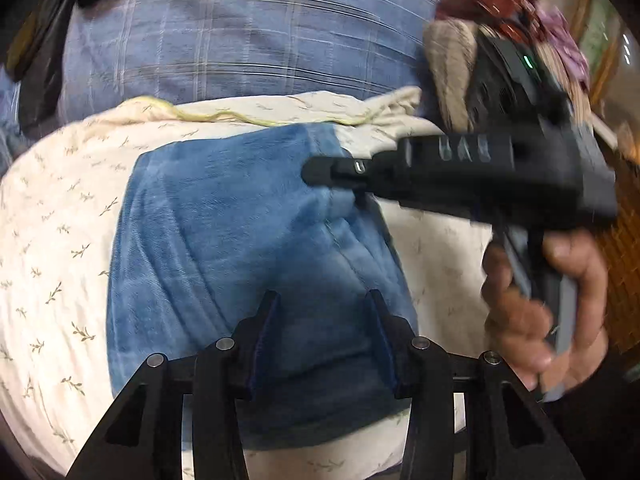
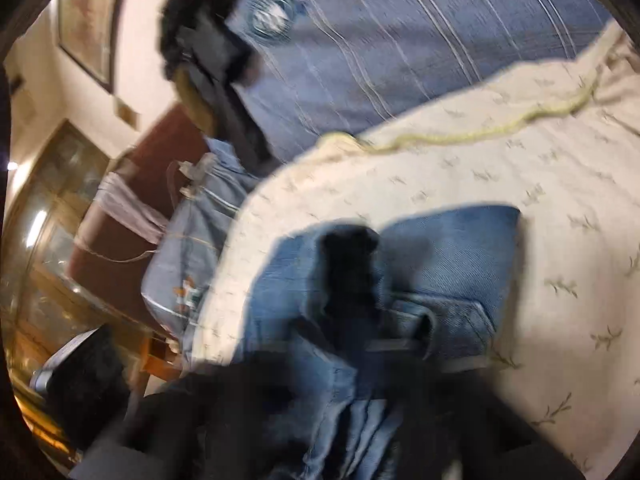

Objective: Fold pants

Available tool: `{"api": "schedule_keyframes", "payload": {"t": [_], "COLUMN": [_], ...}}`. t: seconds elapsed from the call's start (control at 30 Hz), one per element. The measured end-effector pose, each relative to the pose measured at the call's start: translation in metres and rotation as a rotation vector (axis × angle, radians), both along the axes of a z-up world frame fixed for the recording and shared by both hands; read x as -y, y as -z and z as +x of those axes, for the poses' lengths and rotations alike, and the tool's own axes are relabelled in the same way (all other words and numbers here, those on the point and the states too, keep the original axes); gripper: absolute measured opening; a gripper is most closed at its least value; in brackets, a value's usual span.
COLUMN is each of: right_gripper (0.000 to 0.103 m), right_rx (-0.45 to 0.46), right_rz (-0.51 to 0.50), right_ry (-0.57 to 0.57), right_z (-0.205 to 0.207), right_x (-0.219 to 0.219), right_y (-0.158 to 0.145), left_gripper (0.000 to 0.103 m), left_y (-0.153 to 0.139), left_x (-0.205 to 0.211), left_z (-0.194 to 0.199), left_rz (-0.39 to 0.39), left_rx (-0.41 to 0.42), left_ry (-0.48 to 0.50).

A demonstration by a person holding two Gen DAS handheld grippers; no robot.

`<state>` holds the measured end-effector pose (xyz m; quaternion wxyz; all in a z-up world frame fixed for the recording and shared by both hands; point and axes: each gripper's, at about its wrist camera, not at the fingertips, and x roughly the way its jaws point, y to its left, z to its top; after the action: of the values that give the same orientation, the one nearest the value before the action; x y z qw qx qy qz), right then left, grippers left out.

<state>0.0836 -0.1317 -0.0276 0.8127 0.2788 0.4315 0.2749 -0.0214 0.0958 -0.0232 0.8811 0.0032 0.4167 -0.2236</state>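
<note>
The blue denim pants (image 1: 240, 240) lie folded in a compact stack on a cream leaf-print sheet (image 1: 60, 240). My left gripper (image 1: 322, 300) hovers just above the near part of the stack, jaws open and empty. My right gripper (image 1: 320, 172) reaches in from the right over the far right corner of the pants, its fingers close together at the fabric. In the blurred right wrist view the pants (image 2: 440, 248) fill the lower middle, and a fold of denim (image 2: 332, 360) bunches around my right gripper (image 2: 352, 264), which looks shut on it.
A blue plaid cover (image 1: 248, 40) lies beyond the sheet. A beige and red bundle (image 1: 460, 40) sits at the far right. Dark clothes (image 1: 40, 60) hang at the far left. The right wrist view shows a dark red chair (image 2: 132, 216) and a wooden cabinet (image 2: 52, 200) left of the bed.
</note>
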Motion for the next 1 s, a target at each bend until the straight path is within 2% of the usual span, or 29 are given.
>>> {"api": "schedule_keyframes", "payload": {"t": [0.07, 0.13, 0.23, 0.3, 0.33, 0.4, 0.47, 0.53, 0.73, 0.8, 1.0], "right_gripper": [0.002, 0.002, 0.002, 0.002, 0.002, 0.002, 0.002, 0.002, 0.002, 0.002, 0.002], "right_rx": [0.029, 0.051, -0.030, -0.080, -0.074, -0.030, -0.005, -0.002, -0.005, 0.009, 0.016], "right_rz": [0.053, 0.030, -0.115, -0.114, -0.113, -0.177, -0.235, -0.269, -0.297, -0.320, -0.355], "right_ry": [0.010, 0.021, 0.056, 0.060, 0.064, 0.062, 0.073, 0.076, 0.080, 0.085, 0.098], "right_z": [-0.013, -0.023, -0.012, -0.008, -0.009, -0.012, -0.016, -0.017, -0.023, -0.026, -0.030], "right_x": [0.014, 0.021, 0.017, 0.014, 0.012, 0.006, 0.002, -0.001, -0.004, -0.008, -0.009], "right_y": [-0.014, -0.022, 0.001, 0.017, 0.017, 0.006, 0.000, -0.002, -0.010, -0.015, -0.018], "left_gripper": [0.044, 0.046, 0.047, 0.046, 0.044, 0.034, 0.016, 0.011, 0.009, 0.009, 0.010], "left_y": [-0.009, -0.014, -0.001, 0.009, 0.010, 0.010, 0.012, 0.010, -0.004, -0.007, 0.002], "left_x": [0.009, 0.020, 0.033, 0.039, 0.039, 0.039, 0.039, 0.030, 0.012, 0.007, 0.005], "left_z": [-0.012, -0.024, -0.024, -0.025, -0.026, -0.025, -0.023, -0.026, -0.034, -0.021, -0.012], "left_rz": [-0.002, 0.049, 0.175, 0.222, 0.227, 0.199, 0.163, 0.128, 0.035, 0.008, 0.013], "left_rx": [0.031, 0.091, 0.113, 0.129, 0.144, 0.147, 0.135, 0.120, 0.109, 0.097, 0.091], "left_ry": [0.066, 0.130, 0.165, 0.180, 0.181, 0.170, 0.155, 0.150, 0.149, 0.152, 0.165]}}
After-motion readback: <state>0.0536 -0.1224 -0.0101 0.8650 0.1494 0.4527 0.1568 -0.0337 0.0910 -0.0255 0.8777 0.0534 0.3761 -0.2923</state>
